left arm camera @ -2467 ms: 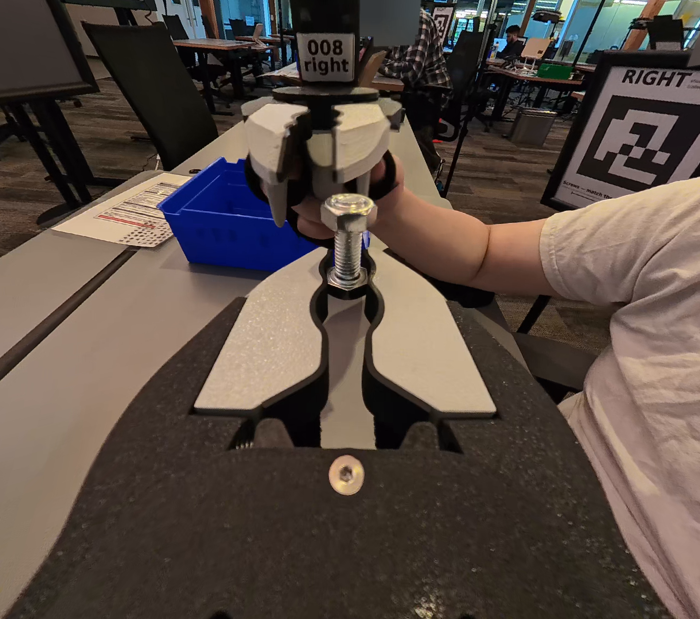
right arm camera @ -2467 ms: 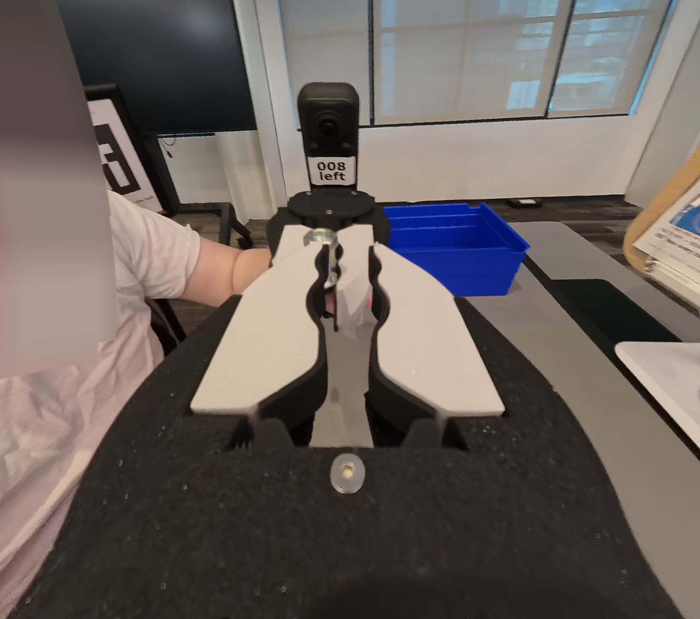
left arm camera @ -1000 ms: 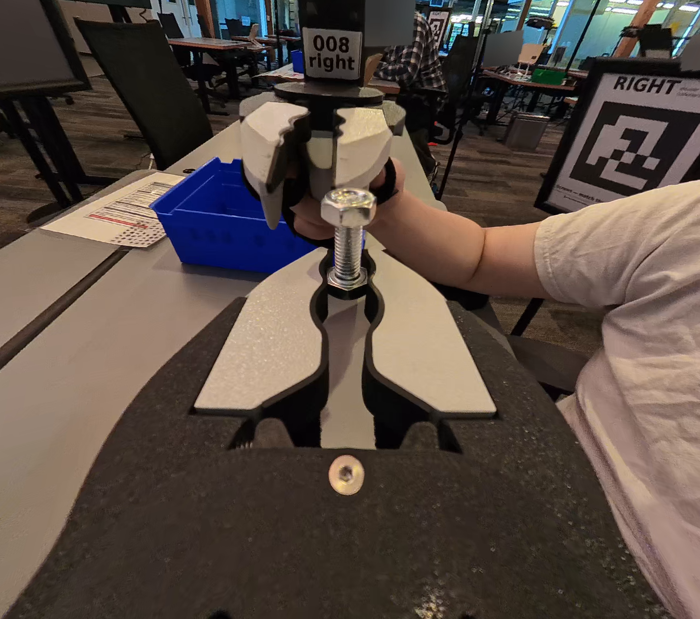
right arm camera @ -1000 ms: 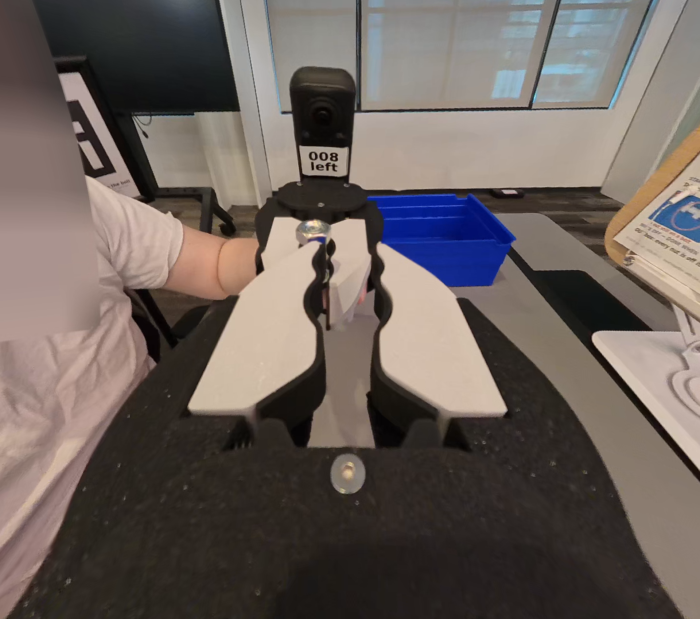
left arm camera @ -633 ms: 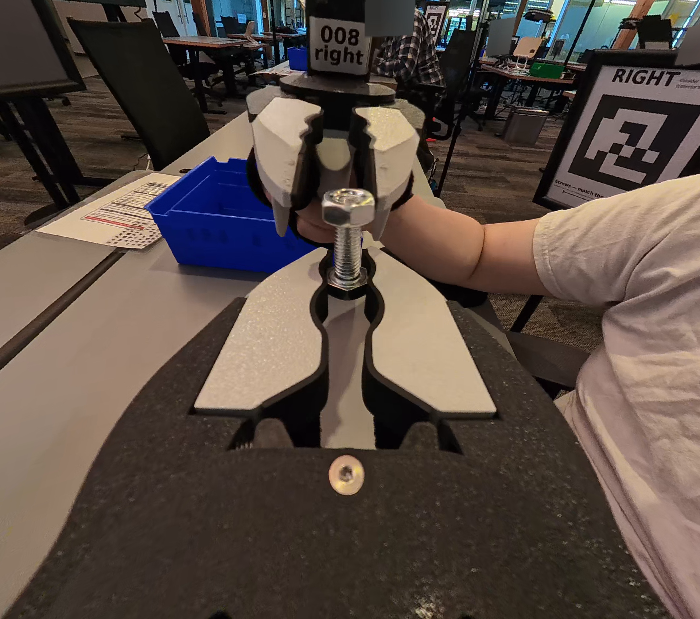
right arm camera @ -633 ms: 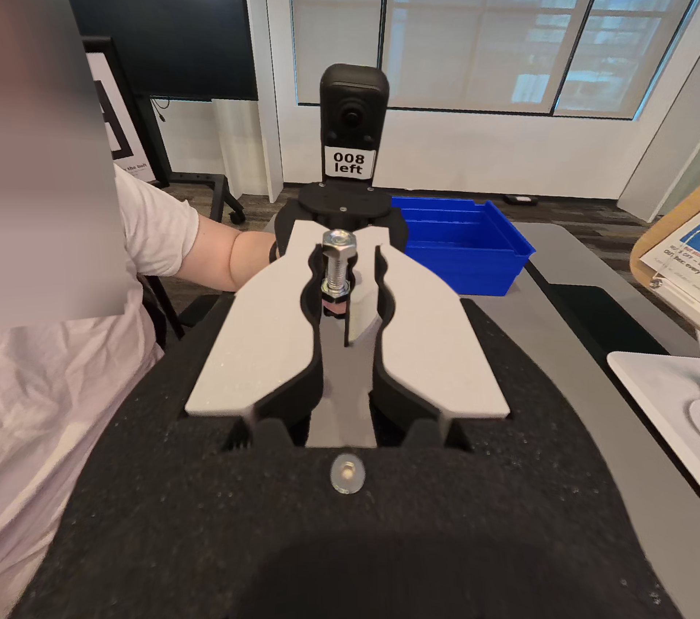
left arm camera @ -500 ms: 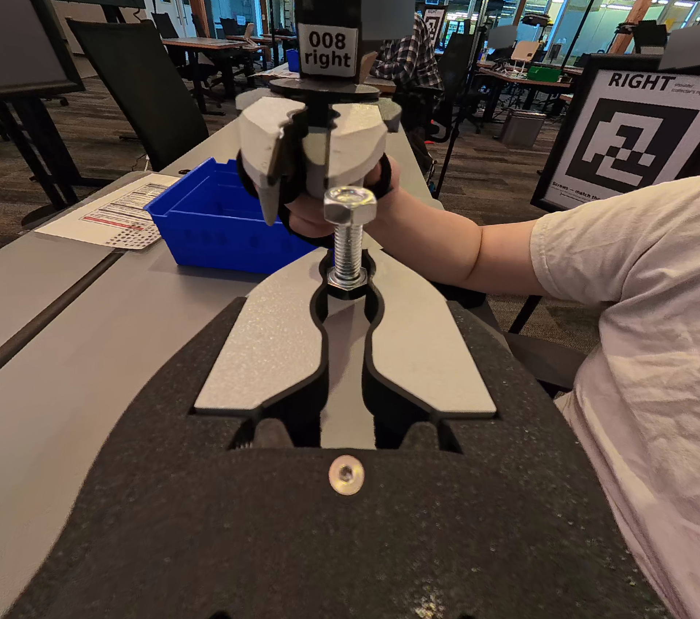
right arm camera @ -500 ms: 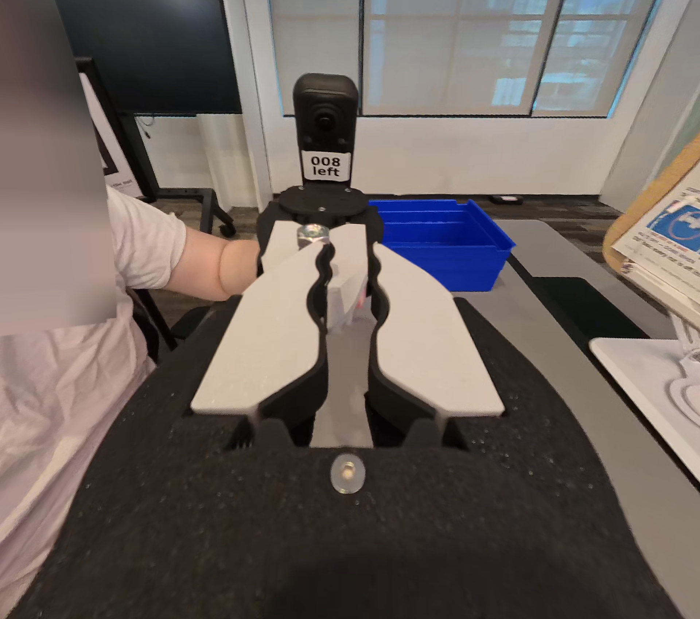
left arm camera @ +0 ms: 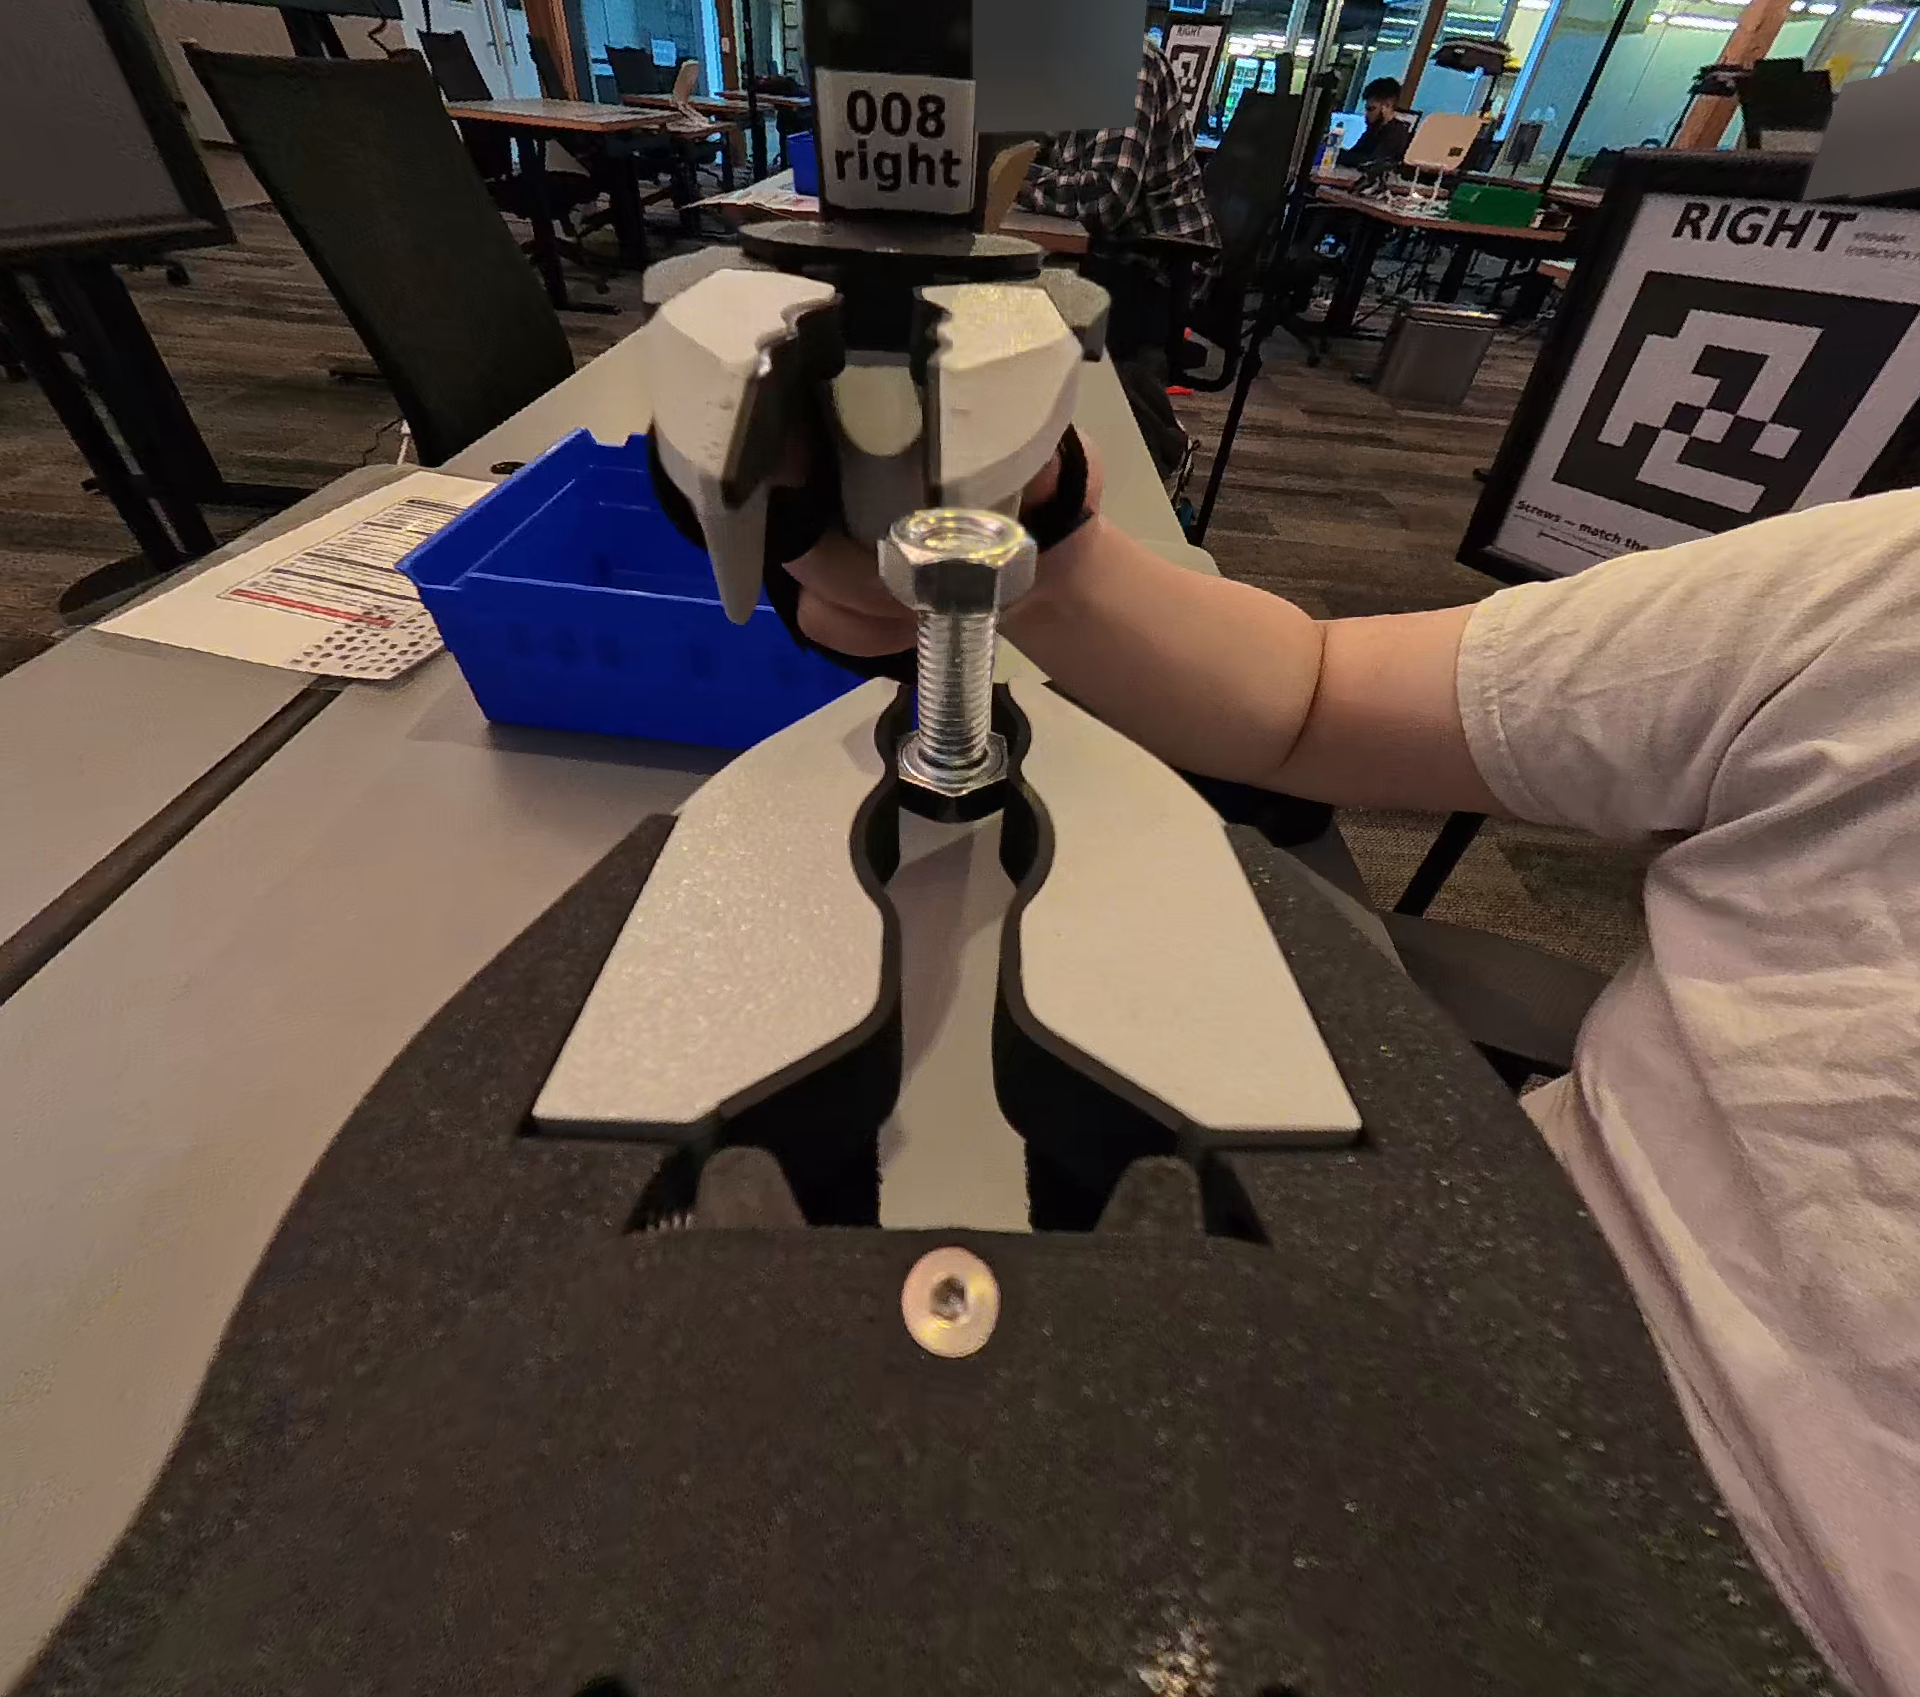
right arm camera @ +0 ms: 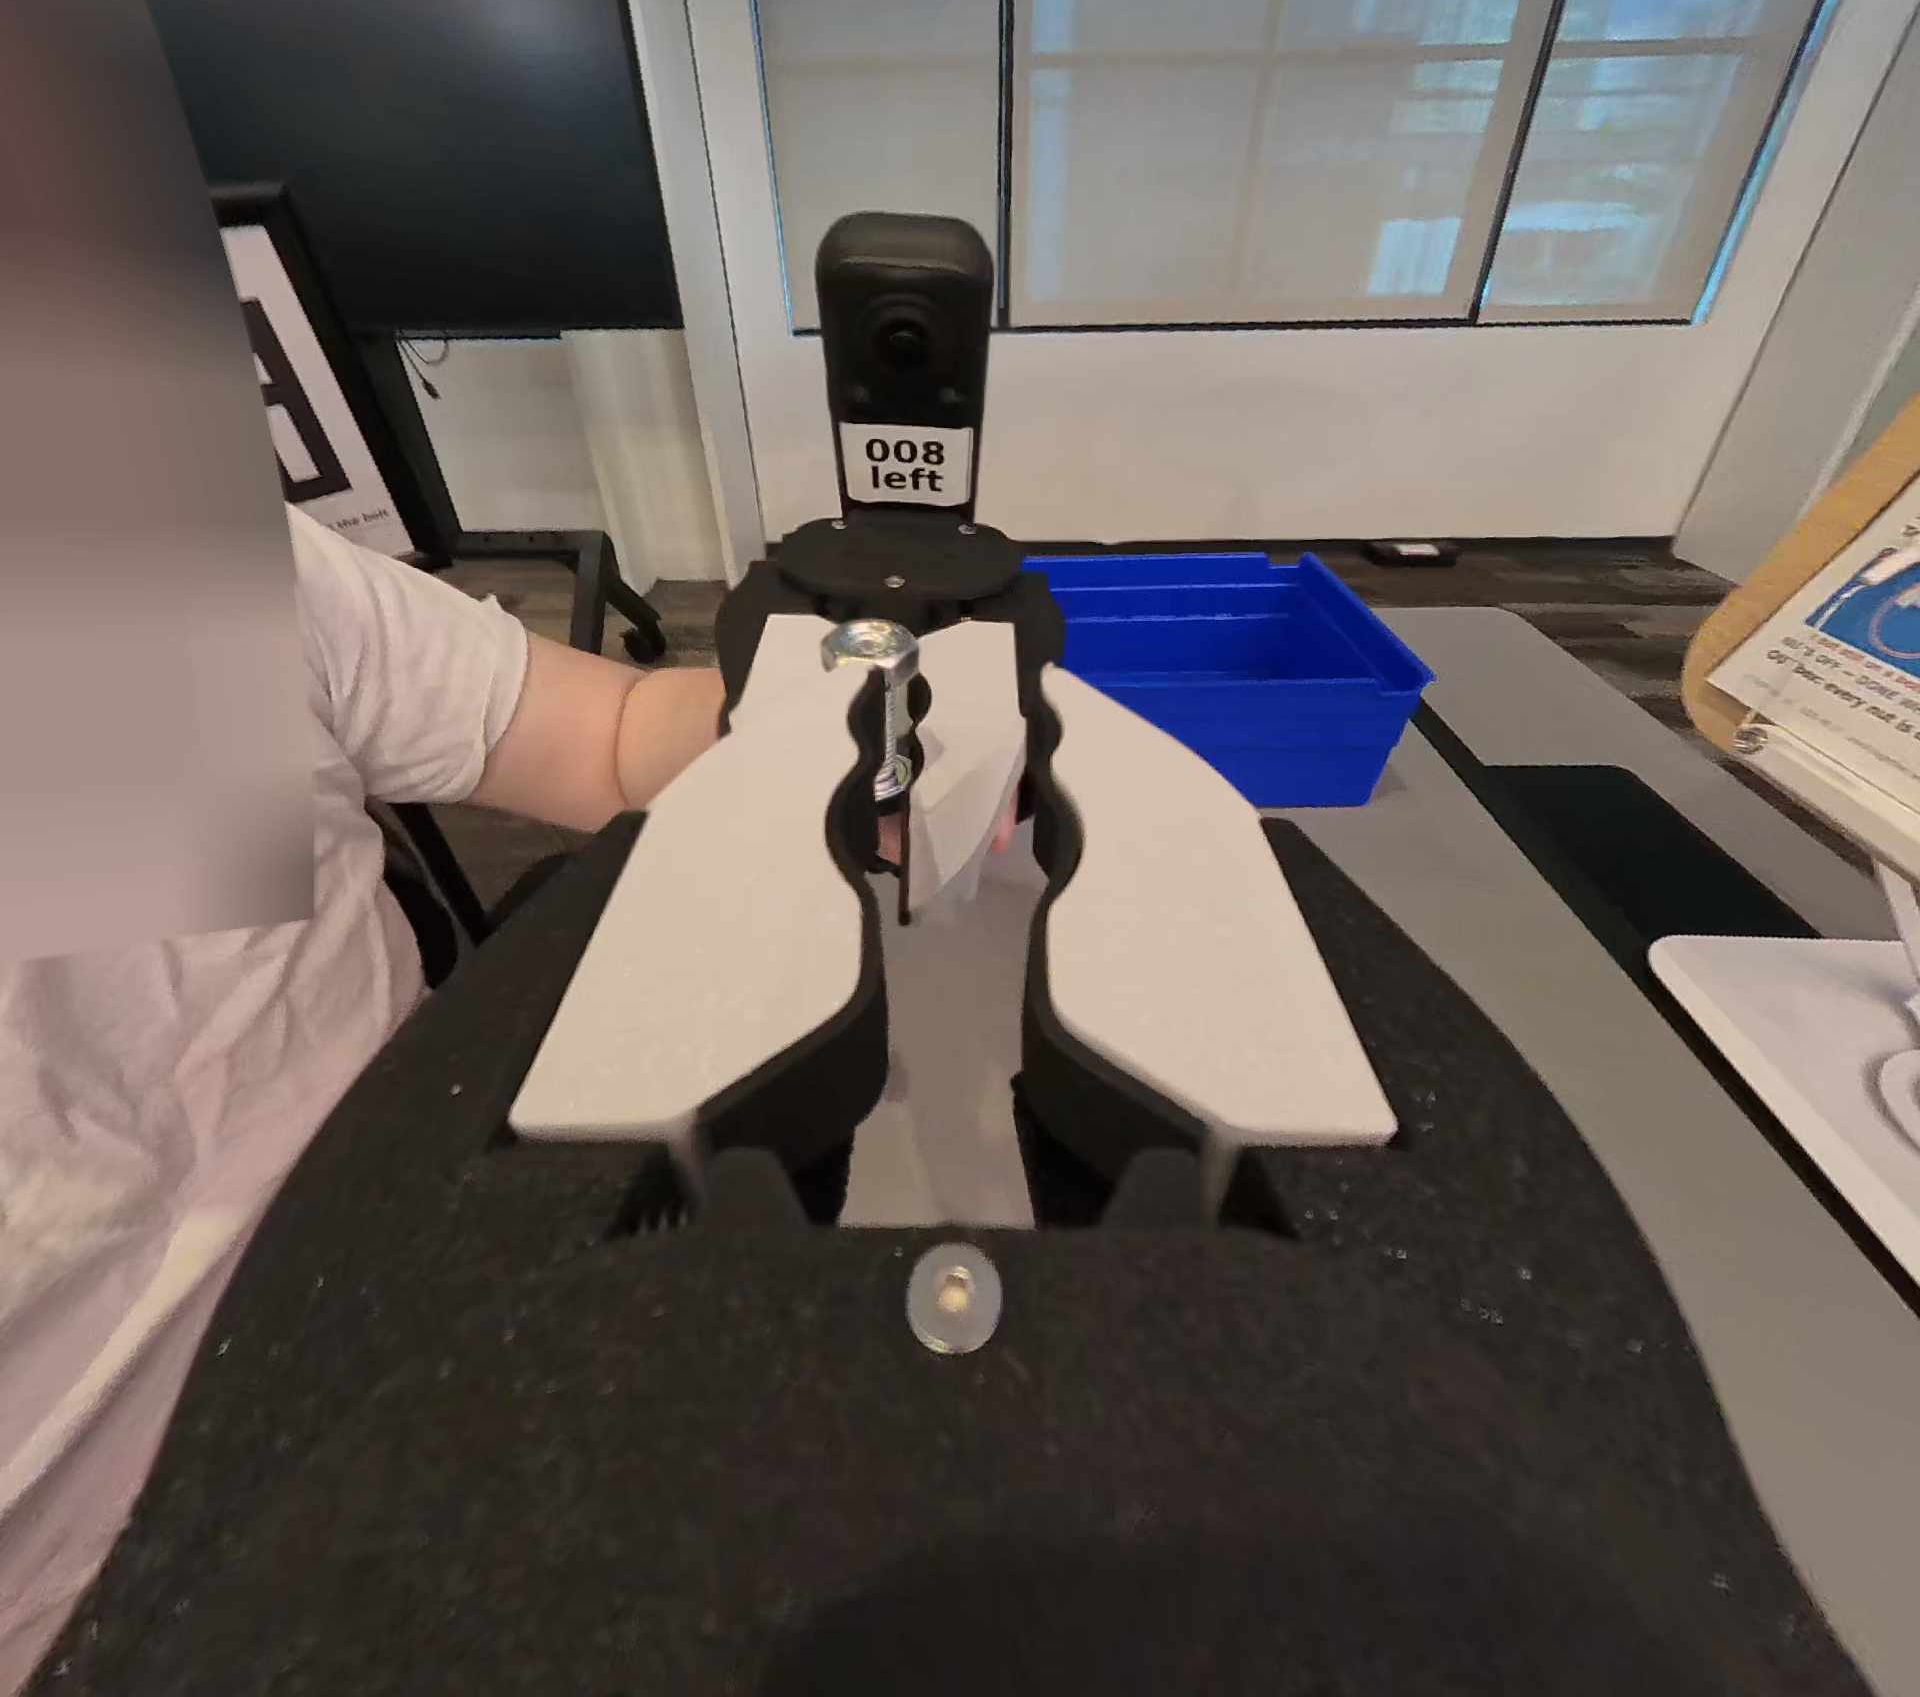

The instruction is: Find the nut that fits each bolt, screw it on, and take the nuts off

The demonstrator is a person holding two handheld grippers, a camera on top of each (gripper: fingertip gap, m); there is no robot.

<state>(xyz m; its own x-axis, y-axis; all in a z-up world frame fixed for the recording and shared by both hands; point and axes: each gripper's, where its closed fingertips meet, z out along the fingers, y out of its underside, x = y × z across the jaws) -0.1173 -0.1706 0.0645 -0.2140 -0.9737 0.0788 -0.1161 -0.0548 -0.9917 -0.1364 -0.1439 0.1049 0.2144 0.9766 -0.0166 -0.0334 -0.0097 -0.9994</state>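
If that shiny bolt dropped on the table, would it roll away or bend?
The shiny silver steel bolt looks solid, so it probably wouldn't bend. Its round threaded shaft could roll, but the six-sided head and the small hex nut should stop it soon. For its size it's likely heavy.

A silver steel bolt (left arm camera: pixel 954 660) stands upright between the left gripper (left arm camera: pixel 951 800) tips, a nut (left arm camera: pixel 951 762) low on its shaft. The right gripper (left arm camera: pixel 831 494) faces it from behind, tips apart. A blue plastic bin (left arm camera: pixel 582 608) sits on the grey table (left arm camera: pixel 312 868) beyond, printed sheet (left arm camera: pixel 322 577) at its left.
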